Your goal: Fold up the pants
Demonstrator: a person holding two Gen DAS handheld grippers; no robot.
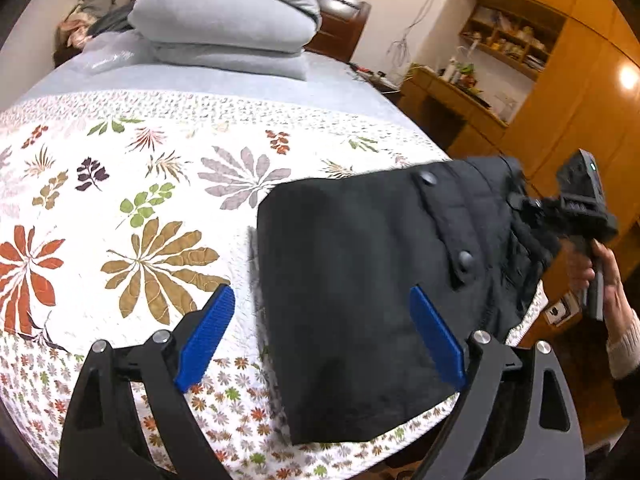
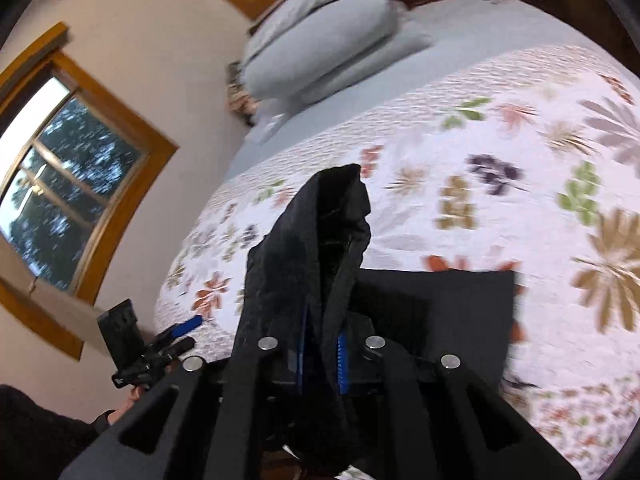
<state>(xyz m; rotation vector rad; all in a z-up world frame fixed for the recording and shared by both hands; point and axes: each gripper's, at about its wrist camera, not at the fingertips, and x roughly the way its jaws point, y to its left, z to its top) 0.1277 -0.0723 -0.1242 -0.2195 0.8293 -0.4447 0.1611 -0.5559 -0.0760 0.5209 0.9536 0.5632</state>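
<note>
While the black pants (image 1: 360,288) already lie folded into a compact panel on the floral bedspread (image 1: 120,200), your left gripper (image 1: 320,336) stands spread and empty, your right gripper (image 2: 322,356) clamps one bunched end, so you have that last fold left.

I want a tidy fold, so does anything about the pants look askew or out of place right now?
Yes. The pants lie mostly flat on the bed, but one end is bunched and lifted, pinched in the shut right gripper. That end also sits near the bed's edge. The left gripper is open and holds nothing.
</note>
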